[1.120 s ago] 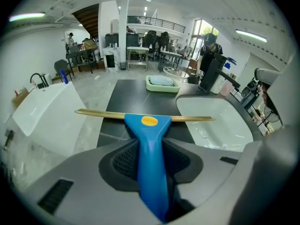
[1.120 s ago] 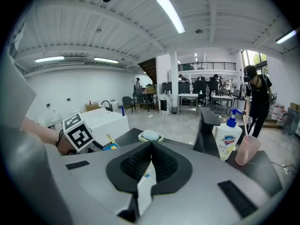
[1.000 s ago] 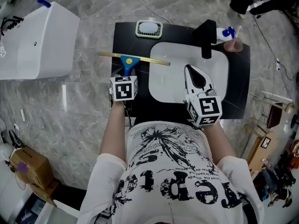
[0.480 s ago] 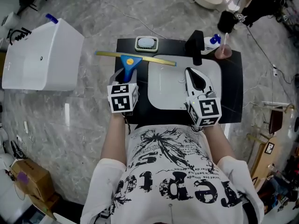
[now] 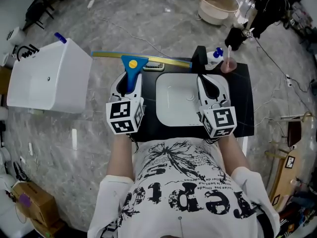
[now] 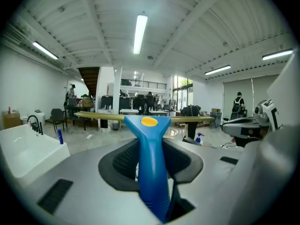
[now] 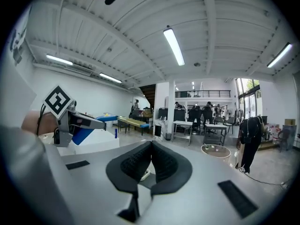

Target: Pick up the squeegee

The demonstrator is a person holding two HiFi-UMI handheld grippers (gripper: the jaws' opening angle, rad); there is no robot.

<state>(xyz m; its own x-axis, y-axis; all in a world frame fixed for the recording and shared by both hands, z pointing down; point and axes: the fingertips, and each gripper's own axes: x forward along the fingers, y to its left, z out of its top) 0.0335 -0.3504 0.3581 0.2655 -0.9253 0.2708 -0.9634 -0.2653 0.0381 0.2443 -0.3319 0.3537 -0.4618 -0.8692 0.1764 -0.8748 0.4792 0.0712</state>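
The squeegee (image 5: 132,66) has a blue handle with a yellow dot and a long yellow-green blade. My left gripper (image 5: 130,81) is shut on the handle and holds it in the air above the black table's (image 5: 245,110) far left corner. In the left gripper view the squeegee's handle (image 6: 153,165) runs up between the pads and the blade lies level across the top. My right gripper (image 5: 213,86) hovers over the white sink basin (image 5: 173,103), its jaws closed with nothing in them. In the right gripper view the pads (image 7: 138,165) meet at their tips, and the squeegee (image 7: 93,129) shows at the left.
A black faucet (image 5: 199,58), a spray bottle (image 5: 216,53) and a pink cup (image 5: 228,65) stand at the table's far edge. A large white box (image 5: 47,78) sits on the floor at left. A beige tub (image 5: 218,4) lies beyond the table.
Both grippers have risen. The left one has lifted the squeegee off the black table and carried it up and away from me, tilting toward level.
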